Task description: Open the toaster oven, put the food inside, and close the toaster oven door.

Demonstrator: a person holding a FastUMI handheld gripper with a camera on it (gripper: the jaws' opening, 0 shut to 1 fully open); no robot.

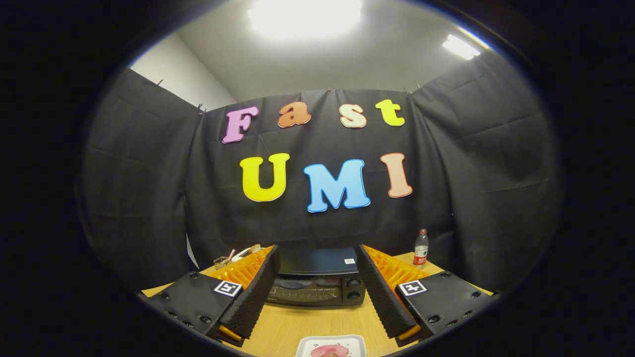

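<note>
Tongs [317, 297] are gaping wide, gripping nothing. Pink food [329, 351] is sitting on a white square plate [305, 343] between the fingers; the black toaster oven [317, 282], door closed, is standing beyond them on the wooden table [283, 327].

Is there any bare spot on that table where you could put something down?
Yes: bare wooden table lies between the open gripper fingers, bordered by the closed toaster oven beyond and the white plate of food nearer. It is more crowded by the bottle and the clutter beside the oven.
</note>
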